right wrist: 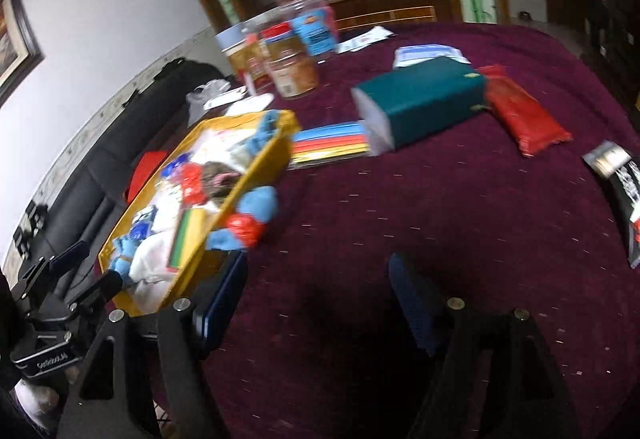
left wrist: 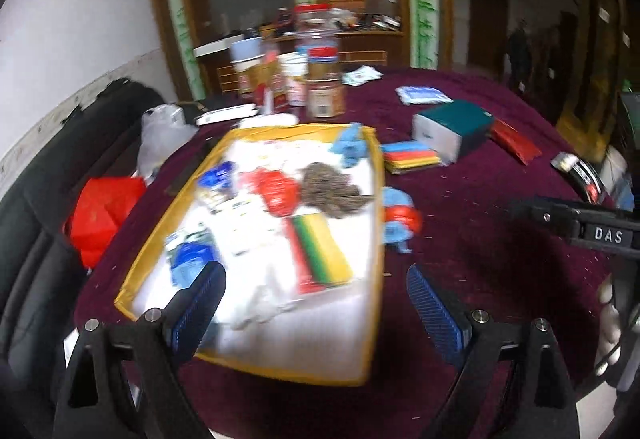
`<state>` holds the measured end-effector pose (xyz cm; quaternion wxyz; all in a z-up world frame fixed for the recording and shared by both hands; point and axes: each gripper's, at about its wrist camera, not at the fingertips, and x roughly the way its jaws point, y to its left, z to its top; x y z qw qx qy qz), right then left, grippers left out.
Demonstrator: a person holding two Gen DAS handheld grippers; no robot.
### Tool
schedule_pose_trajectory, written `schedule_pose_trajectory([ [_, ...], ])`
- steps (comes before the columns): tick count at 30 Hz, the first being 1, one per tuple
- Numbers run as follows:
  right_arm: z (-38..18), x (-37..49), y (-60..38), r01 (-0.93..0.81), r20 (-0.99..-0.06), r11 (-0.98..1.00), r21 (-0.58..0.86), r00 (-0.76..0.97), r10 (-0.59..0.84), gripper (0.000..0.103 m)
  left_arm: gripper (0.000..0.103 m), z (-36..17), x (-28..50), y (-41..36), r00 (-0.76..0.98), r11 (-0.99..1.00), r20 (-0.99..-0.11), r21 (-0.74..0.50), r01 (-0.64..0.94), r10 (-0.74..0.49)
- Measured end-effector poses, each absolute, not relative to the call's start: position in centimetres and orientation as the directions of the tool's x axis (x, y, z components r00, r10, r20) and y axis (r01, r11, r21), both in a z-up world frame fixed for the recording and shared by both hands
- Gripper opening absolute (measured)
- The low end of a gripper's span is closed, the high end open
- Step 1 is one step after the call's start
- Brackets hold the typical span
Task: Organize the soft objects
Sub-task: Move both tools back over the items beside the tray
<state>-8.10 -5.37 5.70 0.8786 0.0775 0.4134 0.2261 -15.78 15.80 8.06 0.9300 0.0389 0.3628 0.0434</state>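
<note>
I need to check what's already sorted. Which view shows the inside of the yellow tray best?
The left wrist view: it looks down into the yellow tray, showing its whole floor. The right wrist view sees the tray obliquely from the side, its near wall hiding part of the contents.

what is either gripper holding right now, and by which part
Nothing. The left gripper is open above the yellow tray, and the right gripper is open over the bare maroon tablecloth; nothing sits between either pair of fingers.

A maroon-clothed counter [right wrist: 440, 219] carried a yellow tray [left wrist: 362, 367], a teal box [right wrist: 420, 103], a red packet [right wrist: 524, 119], coloured sheets [right wrist: 332, 145] and jars [right wrist: 294, 73].
</note>
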Motion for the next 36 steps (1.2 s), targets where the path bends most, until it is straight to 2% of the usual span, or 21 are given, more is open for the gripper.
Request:
schedule_pose_trajectory([
  [12,4.4,-8.1,-13.5,-0.213,-0.689,0.91,0.355,0.598,0.409,0.072,0.094,7.2,-13.6,8.0,0.705,0.977,-0.706,0.19,0.096,0.068],
  [26,3.5,-9.0,-19.4,-0.118,-0.686,0.914,0.388,0.625,0.372,0.072,0.094,5.7,-12.3,3.9,0.67,0.957,-0.741,0.225,0.181,0.048],
  [36,4.9,-9.9,-25.9,-0.004,-0.657,0.91,0.415,0.69,0.303,0.073,0.094,2.8,-6.8,2.7,0.534,0.971,-0.839,0.029,0.235,-0.104],
])
